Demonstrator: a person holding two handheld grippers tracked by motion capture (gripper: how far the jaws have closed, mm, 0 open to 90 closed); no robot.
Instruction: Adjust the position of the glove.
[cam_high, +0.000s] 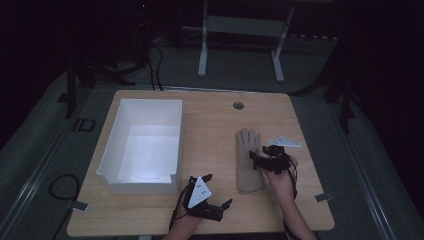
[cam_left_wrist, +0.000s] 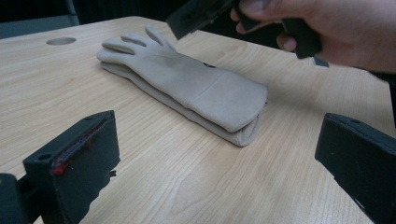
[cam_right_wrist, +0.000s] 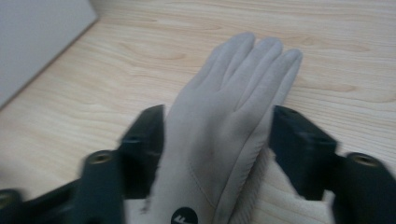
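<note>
Beige glove (cam_high: 248, 159) lies flat on the counter (cam_high: 210, 125), at three o'clock from the white box (cam_high: 145, 145). My right gripper (cam_right_wrist: 217, 144) jaws stand open around it, my left gripper (cam_left_wrist: 210, 172) jaws wide open, empty.

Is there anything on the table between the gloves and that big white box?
Nothing visible. The beige fabric gloves lie stacked flat on the wooden table, and only bare wood separates them from the open white rectangular box to their left. The right hand-held gripper sits over the gloves, jaws open on either side.
</note>
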